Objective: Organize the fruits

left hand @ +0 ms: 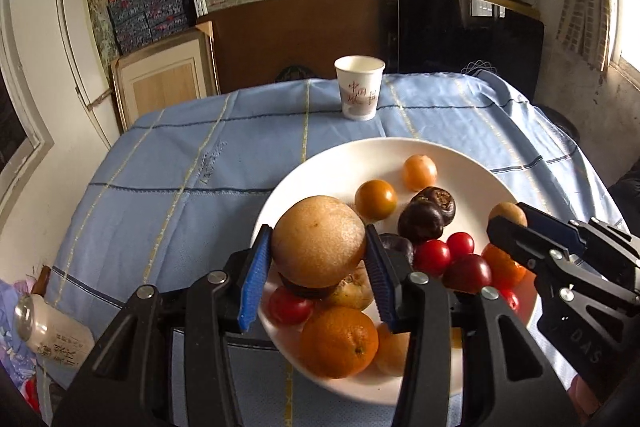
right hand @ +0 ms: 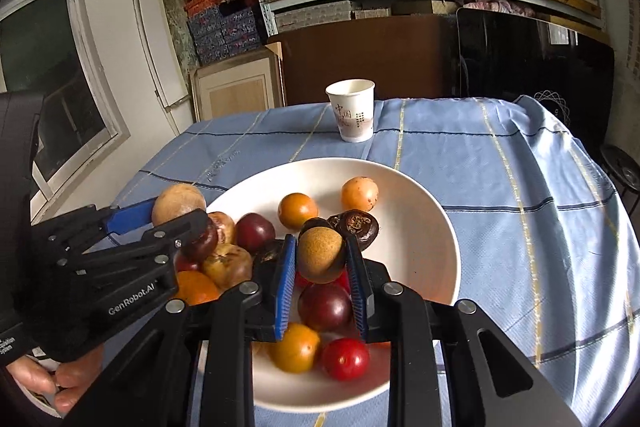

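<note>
A white plate point(left hand: 320, 163) point(right hand: 424, 203) on the blue cloth holds several fruits: an orange point(left hand: 339, 343), red cherry tomatoes point(left hand: 431, 257), yellow-orange tomatoes point(left hand: 376, 199) and dark wrinkled fruits point(left hand: 421, 223). My left gripper point(left hand: 318, 251) is shut on a large round tan pear point(left hand: 318, 241), raised over the plate's left side. In the right wrist view that left gripper point(right hand: 168, 217) comes in from the left with the tan pear point(right hand: 178, 203). My right gripper point(right hand: 320, 259) is shut on a small brown fruit point(right hand: 320, 255), above the plate's middle. The left wrist view shows the right gripper point(left hand: 510, 223) at the plate's right side.
A white paper cup point(left hand: 359, 87) point(right hand: 352, 109) stands on the blue tablecloth point(left hand: 168, 187) beyond the plate. A pale bottle point(left hand: 52, 331) lies off the table's left edge. A person's hand point(right hand: 40, 383) grips the left handle. Shelves of boxes and a dark screen point(left hand: 468, 39) stand behind.
</note>
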Available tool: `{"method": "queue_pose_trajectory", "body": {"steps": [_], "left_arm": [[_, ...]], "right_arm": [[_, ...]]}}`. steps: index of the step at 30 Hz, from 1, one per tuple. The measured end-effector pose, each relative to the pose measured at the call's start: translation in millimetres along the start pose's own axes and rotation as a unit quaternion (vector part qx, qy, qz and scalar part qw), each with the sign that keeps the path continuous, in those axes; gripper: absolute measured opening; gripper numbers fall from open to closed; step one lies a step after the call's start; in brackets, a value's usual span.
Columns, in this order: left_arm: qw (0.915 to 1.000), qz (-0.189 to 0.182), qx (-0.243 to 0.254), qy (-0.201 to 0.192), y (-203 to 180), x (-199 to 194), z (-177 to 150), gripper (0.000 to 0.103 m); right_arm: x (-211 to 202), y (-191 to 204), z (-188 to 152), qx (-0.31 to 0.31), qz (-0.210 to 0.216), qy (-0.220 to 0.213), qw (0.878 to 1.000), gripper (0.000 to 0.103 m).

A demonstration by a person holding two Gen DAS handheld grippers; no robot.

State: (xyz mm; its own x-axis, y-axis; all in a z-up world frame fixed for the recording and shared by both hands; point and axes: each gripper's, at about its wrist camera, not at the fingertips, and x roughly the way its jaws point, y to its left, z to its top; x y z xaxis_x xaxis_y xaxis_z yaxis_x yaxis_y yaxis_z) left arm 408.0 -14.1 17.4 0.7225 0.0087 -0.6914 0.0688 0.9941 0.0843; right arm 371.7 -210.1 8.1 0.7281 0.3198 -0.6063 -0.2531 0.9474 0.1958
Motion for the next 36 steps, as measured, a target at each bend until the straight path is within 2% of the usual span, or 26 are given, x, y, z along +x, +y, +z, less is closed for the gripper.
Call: {"method": "queue_pose_trajectory", "body": {"steps": [1,2,3,4,9,12,17,23,28,36], "left_arm": [[1.0,0.002,-0.003,0.001,0.9,0.2,-0.8,0.052],[0.9999,0.012,-0.008,-0.006,2.4,-3.9,-1.9,0.069],[0.9996,0.019,-0.012,-0.016,3.5,-9.4,-2.5,0.083],[0.9991,0.026,-0.013,-0.03,4.3,-18.6,-3.8,0.085],[0.9963,0.043,-0.016,-0.073,10.1,-69.4,-11.5,0.092],[0.9954,0.028,-0.033,-0.085,17.1,-97.2,-19.6,0.094],[0.9932,0.017,-0.052,-0.103,23.4,-131.4,-41.1,0.098],[0.9939,0.016,-0.041,-0.101,24.1,-141.9,-70.7,0.098],[0.9944,0.033,-0.03,-0.095,21.6,-141.7,-96.4,0.098],[0.9943,0.031,-0.019,-0.1,15.4,-158.5,-133.3,0.098]], "right_arm": [[1.2,-0.4,-0.3,0.001,0.001,0.002,1.0,0.032],[0.4,-0.7,-0.5,0.002,0.0,0.003,1.0,0.039],[-1.6,-0.5,-0.3,0.002,-0.003,0.002,1.0,0.055],[-5.4,0.0,0.5,0.001,-0.009,-0.002,1.0,0.066],[-36.5,12.5,2.8,-0.017,-0.021,-0.019,0.999,0.073],[-61.2,19.4,-0.3,-0.019,-0.013,-0.034,0.999,0.079],[-97.4,32.2,-14.7,-0.035,-0.024,-0.066,0.997,0.085],[-109.0,36.0,-34.0,-0.053,-0.034,-0.062,0.996,0.092],[-110.9,41.5,-57.5,-0.085,-0.055,-0.047,0.994,0.099],[-124.4,49.2,-99.3,-0.124,-0.055,-0.027,0.99,0.099]]}}
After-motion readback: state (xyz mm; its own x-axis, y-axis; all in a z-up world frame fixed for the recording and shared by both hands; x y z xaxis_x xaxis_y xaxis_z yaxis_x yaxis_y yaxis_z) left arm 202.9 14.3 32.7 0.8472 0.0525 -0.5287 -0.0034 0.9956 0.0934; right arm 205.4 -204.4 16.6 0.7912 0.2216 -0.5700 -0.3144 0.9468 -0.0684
